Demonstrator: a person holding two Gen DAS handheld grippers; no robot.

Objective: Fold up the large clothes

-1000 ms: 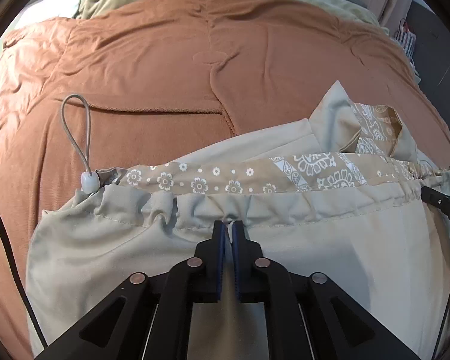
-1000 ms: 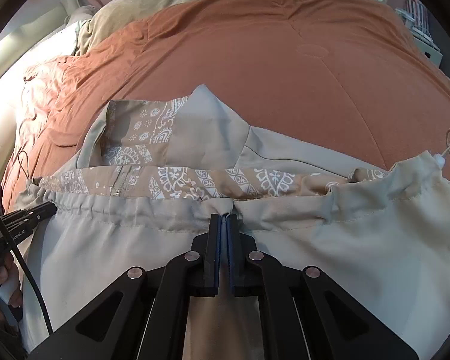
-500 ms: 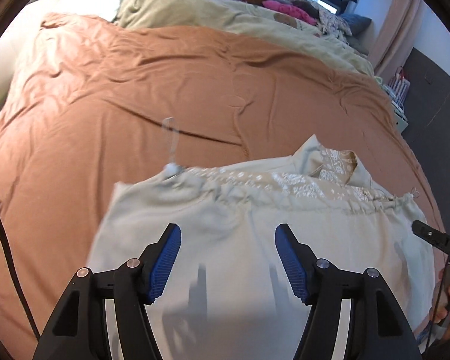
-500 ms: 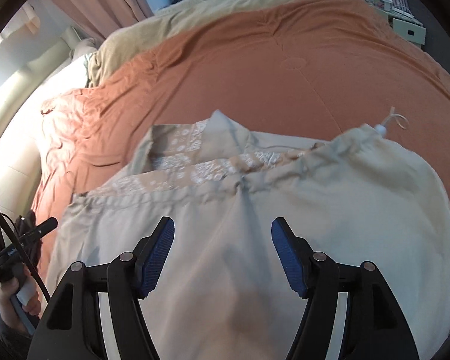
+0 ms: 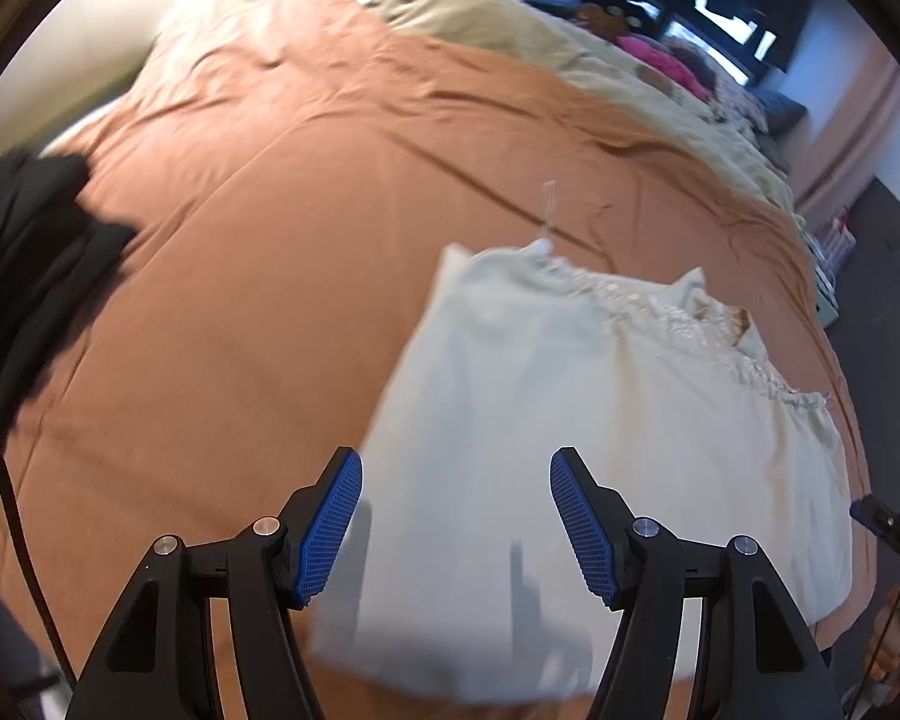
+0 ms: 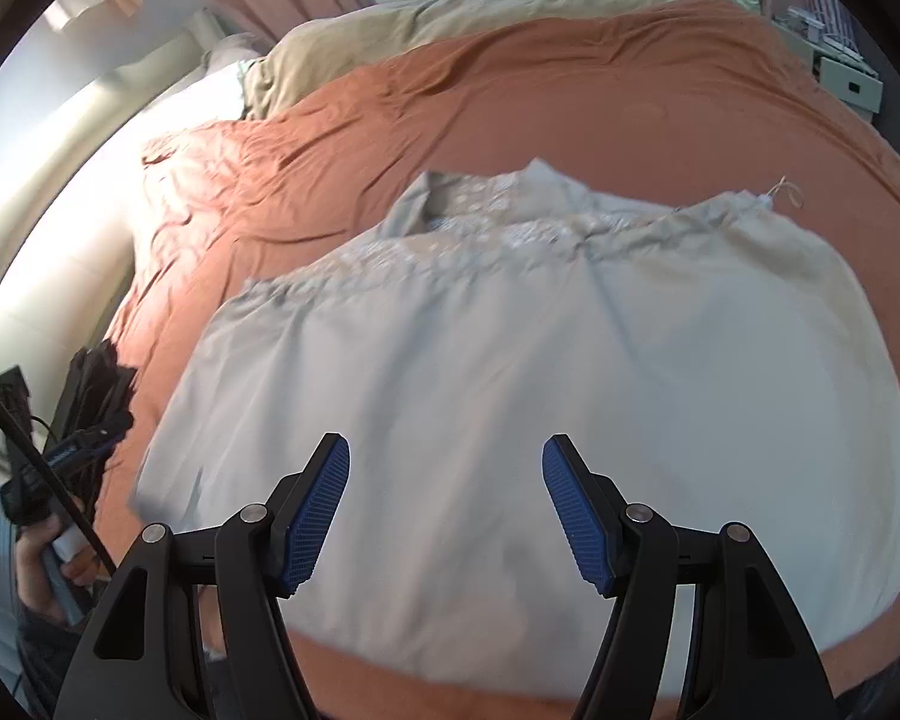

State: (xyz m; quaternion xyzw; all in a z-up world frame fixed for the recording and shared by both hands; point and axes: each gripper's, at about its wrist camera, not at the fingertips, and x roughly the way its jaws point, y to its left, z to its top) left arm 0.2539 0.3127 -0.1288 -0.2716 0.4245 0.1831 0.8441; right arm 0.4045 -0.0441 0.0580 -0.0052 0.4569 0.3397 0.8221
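Lying folded on orange bedspread — beige garment, both grippers spread.

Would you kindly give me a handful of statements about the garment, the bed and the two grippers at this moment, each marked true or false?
1. The left gripper is clamped on the garment's hem. False: its jaws stand wide apart, holding nothing.
2. The beige garment lies on the rust-orange bedspread. True.
3. The right gripper is open. True.
4. A drawstring loop sticks out at the garment's far right corner in the right wrist view. True.
5. The bedspread is blue. False: it is rust-orange.
6. The garment's patterned band lies at the edge nearest the grippers. False: the patterned band runs along the far edge.
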